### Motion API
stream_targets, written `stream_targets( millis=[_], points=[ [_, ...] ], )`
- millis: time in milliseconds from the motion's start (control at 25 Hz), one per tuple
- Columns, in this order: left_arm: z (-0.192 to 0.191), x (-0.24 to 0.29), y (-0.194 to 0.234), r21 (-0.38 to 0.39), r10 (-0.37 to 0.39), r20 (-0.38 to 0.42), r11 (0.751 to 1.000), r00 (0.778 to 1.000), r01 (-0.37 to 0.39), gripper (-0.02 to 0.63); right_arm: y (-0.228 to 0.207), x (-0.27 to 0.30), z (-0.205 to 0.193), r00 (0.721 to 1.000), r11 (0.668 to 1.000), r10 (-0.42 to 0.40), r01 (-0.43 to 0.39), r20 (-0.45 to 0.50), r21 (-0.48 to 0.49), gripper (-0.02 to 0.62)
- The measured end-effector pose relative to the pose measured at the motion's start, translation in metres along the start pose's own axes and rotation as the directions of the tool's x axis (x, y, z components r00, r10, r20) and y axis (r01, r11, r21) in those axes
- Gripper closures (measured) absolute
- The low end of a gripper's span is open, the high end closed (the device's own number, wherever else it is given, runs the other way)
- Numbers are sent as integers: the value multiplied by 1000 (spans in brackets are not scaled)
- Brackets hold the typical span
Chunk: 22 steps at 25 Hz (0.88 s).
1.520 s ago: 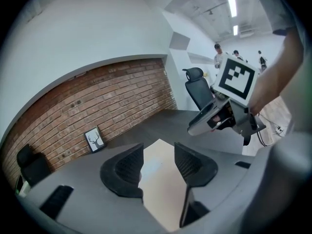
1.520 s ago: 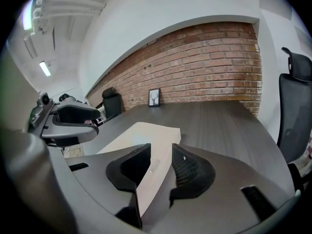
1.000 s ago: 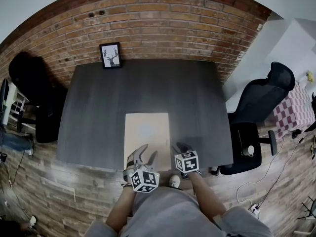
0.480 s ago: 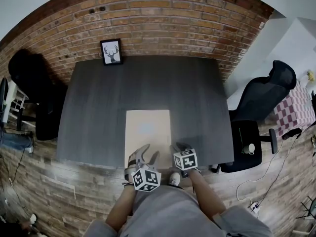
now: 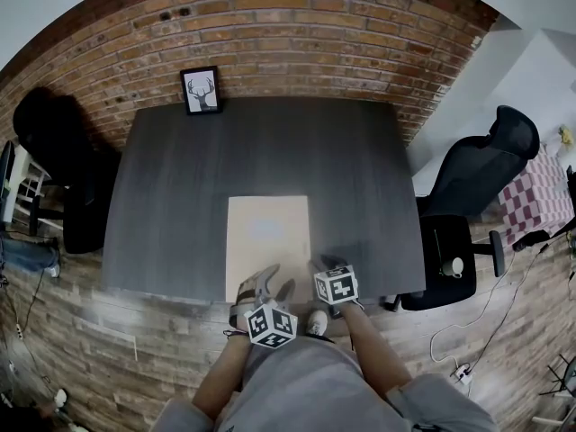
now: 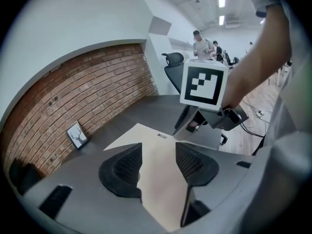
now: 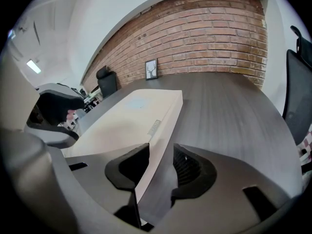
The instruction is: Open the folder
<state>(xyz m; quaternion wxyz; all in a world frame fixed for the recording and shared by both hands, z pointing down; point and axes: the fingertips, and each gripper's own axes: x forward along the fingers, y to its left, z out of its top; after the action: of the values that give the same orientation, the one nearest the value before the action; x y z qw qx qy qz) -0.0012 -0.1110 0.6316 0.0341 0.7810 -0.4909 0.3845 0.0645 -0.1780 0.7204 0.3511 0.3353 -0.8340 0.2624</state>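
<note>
The left gripper point(image 6: 158, 149) has its jaws wide and opening. The beige folder point(image 5: 267, 246) lies flat on the dark table point(image 5: 171, 196) just below and ahead of it, showing through the gap with neither pad on it. The right gripper point(image 7: 161, 151) is opening too, and its jaws straddle the folder's right edge without pressing it.

Even, soft indoor light — strong fisheye bending, dark vignetted corners.
</note>
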Motion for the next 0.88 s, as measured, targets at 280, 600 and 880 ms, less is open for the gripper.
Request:
stream_targets(
  millis=[280, 600, 880],
  points=[
    [-6, 7, -27, 48, -72, -33, 996, 997, 74, 394, 0, 0, 1, 1000, 1000, -13, 13, -12, -24, 469],
    [-18, 15, -64, 100, -145, -68, 983, 987, 151, 388, 1, 0, 0, 1000, 999, -22, 21, -21, -34, 469],
    [-21, 16, -83, 137, -177, -87, 973, 980, 188, 387, 1, 0, 0, 999, 999, -23, 22, -23, -38, 469]
  ],
)
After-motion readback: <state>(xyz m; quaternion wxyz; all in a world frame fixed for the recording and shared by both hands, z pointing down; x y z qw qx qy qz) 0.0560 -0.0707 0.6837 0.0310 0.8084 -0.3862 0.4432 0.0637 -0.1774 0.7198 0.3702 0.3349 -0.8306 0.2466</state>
